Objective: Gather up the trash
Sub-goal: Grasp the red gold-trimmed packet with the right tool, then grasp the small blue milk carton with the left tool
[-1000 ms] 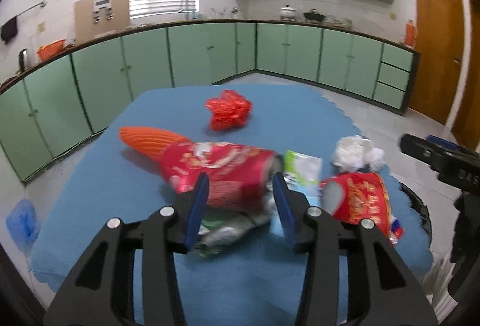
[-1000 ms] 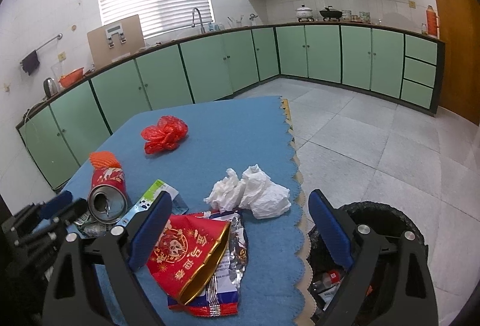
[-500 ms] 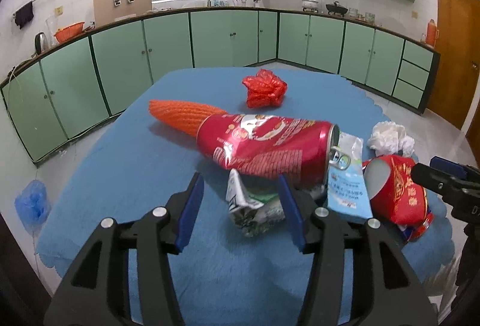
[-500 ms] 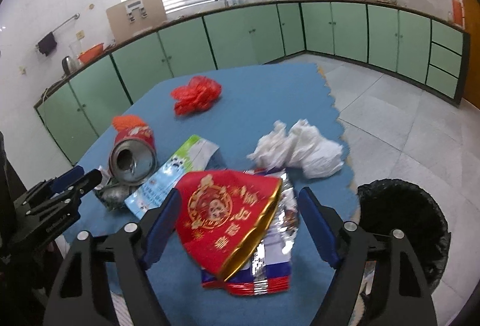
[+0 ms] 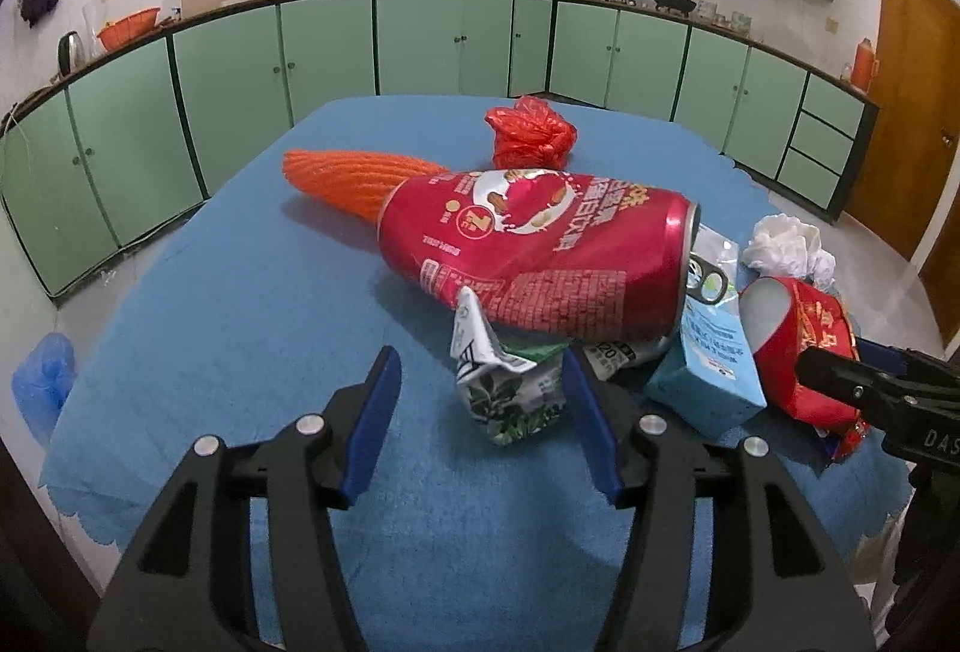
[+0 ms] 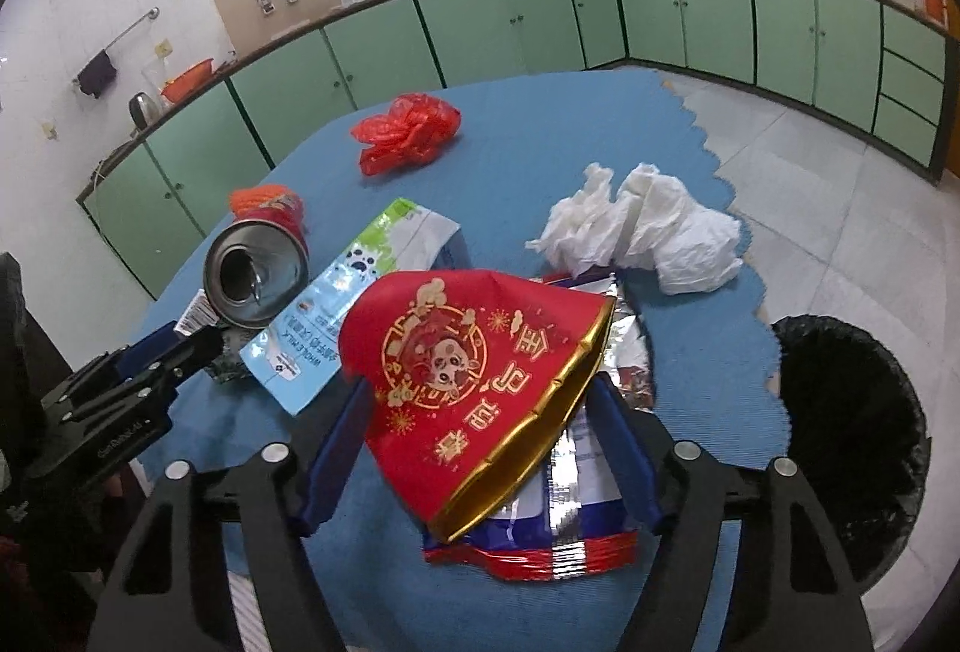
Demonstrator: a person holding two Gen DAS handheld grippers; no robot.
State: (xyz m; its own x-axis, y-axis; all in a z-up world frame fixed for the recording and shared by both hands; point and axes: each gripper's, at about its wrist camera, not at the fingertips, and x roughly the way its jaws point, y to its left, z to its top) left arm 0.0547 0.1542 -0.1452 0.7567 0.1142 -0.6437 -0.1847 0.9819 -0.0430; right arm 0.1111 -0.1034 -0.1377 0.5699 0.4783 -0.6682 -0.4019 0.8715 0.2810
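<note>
Trash lies on a blue tablecloth (image 5: pixel 252 328). My left gripper (image 5: pixel 480 415) hangs low over the cloth, its jaws opening, with a crumpled green-and-white wrapper (image 5: pixel 510 391) between the fingers, close to the right one. Just behind the wrapper a red drink can (image 5: pixel 540 256) lies on its side, next to a light blue milk carton (image 5: pixel 708 352). My right gripper (image 6: pixel 483 442) straddles a red paper bag with a gold rim (image 6: pixel 480 370), its jaws closing beside the bag's edges. Under the bag lies a foil snack wrapper (image 6: pixel 570 508).
A black-lined bin (image 6: pixel 852 442) stands on the floor off the table's right edge. Crumpled white tissue (image 6: pixel 642 232), a red plastic bag (image 6: pixel 408 129) and an orange foam net (image 5: pixel 354 178) lie farther back. Green cabinets line the walls.
The left gripper sank and drew back from the can, and its jaws widened around the crumpled wrapper. The right gripper came down over the red bag and its jaws narrowed.
</note>
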